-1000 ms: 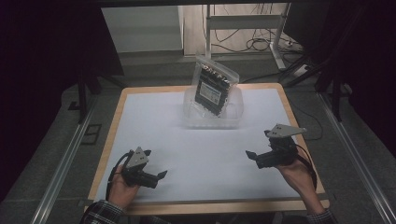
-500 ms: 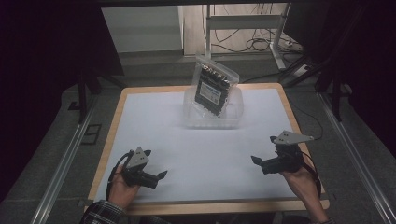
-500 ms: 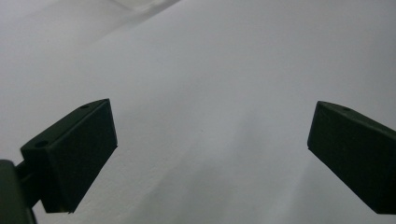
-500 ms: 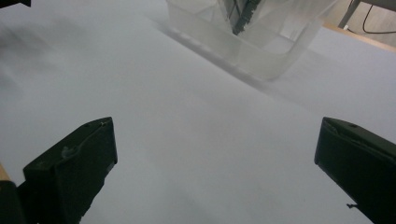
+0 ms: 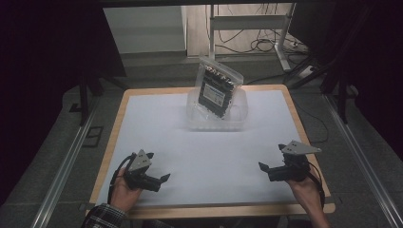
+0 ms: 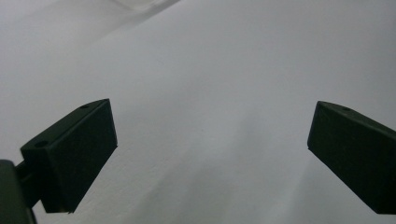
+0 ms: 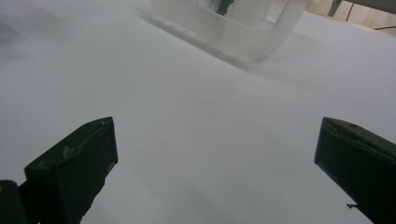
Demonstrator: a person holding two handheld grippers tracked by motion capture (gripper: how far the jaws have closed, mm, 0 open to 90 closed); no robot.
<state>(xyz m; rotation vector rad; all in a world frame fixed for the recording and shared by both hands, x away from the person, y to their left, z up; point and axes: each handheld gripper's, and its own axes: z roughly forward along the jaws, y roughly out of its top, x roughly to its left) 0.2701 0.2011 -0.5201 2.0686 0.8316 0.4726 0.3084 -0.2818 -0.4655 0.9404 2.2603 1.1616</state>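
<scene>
A clear plastic bag [image 5: 217, 90] with a dark pack inside stands in a see-through tub [image 5: 216, 118] at the far middle of the table [image 5: 190, 156]. The bag stands up tall and leans a little, so its long side goes up and down.

The left gripper [image 5: 159, 180] sits at the near left and the right gripper [image 5: 262, 167] at the near right. Both have their jaws wide open and hold nothing. The bag is far from both, up ahead and toward the middle. The right gripper looks a bit nearer to it, and its own view looks at the tub [image 7: 233, 25].

Nothing lies on the white table between the jaws and the tub. The tub wall is around the bottom of the bag, so I think a grab has to take the top part.
</scene>
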